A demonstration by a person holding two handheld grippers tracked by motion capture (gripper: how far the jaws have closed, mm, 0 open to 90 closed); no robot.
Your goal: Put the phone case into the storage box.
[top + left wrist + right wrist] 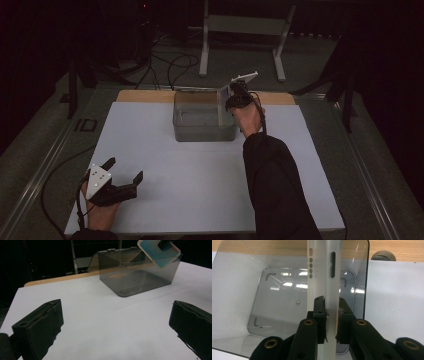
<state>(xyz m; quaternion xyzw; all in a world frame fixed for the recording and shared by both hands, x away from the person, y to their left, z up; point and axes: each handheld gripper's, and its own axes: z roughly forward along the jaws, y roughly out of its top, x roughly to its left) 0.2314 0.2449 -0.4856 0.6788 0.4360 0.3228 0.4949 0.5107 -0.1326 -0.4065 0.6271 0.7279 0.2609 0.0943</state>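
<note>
My high view sits above the near edge and looks forward and down across the whole white table top (200, 185). My left gripper view rides low over that surface, facing the smoky clear plastic box (135, 277) from well back. My right gripper view looks straight down into this box (262, 302) from very near. All 3 views share it (202, 122).

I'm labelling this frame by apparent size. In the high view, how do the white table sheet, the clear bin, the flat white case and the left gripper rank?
1. white table sheet
2. clear bin
3. left gripper, nearer the camera, so it looks enlarged
4. flat white case, seen nearly edge-on, held in the right gripper
</note>
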